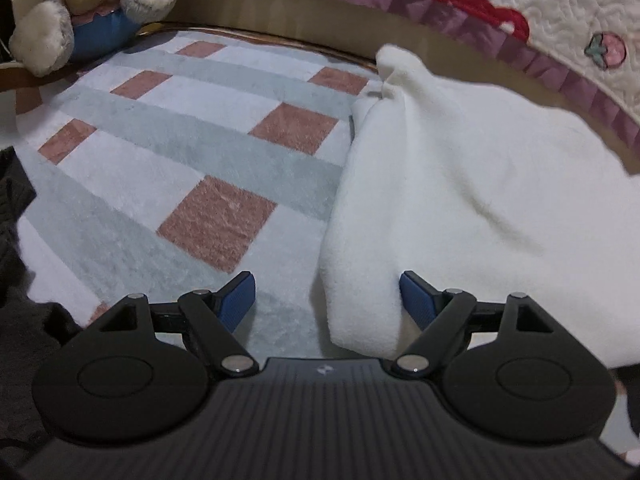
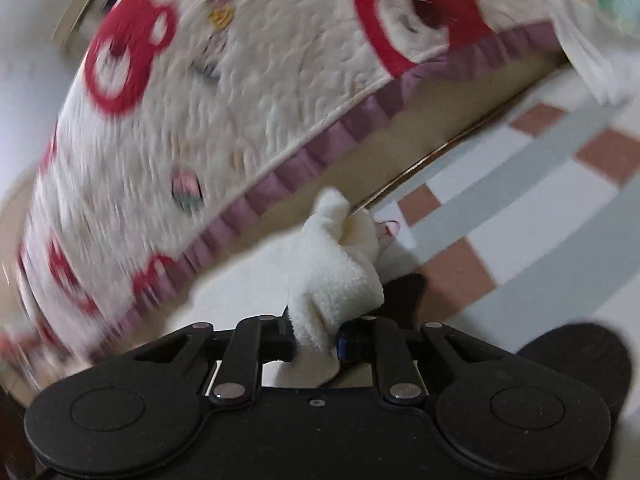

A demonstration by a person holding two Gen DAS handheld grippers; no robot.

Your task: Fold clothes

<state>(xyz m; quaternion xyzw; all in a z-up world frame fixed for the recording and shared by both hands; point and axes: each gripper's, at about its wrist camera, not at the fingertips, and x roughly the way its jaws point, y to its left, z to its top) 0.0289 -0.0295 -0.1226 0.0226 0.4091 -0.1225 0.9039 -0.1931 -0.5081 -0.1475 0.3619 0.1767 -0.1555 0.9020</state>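
In the left wrist view, a dark piece of clothing (image 1: 16, 216) lies along the left edge of a plush rug (image 1: 168, 148) checked in pale blue, grey-green and dusty pink. At the rug's far left corner sits a grey and white stuffed toy (image 1: 92, 4) in a blue outfit. The left tongs (image 1: 327, 300) hover low over the rug's near edge, their blue-padded fingers (image 1: 238, 300) spread wide, holding nothing; a fold of a white fleece garment (image 1: 460, 200) hangs between them, just beside the right finger. The garment is heaped over the right side of the rug, its far corner bunched into a peak. Behind it, along the rug's far edge, runs the tan side of a bed, covered by a cream quilt (image 1: 540, 12) with red bear shapes, a small strawberry and a purple ruffle. In the right wrist view, blurred, the same quilt (image 2: 224, 92) fills the left and top, its ruffle slanting down to the left. The right tongs (image 2: 316, 340) are closed narrow on a bunched corner of the white fleece garment (image 2: 332, 268), which stands up from between the fingers. A small pink thing shows just beyond the cloth; what it is cannot be told. To the right the checked rug (image 2: 540, 208) stretches away.
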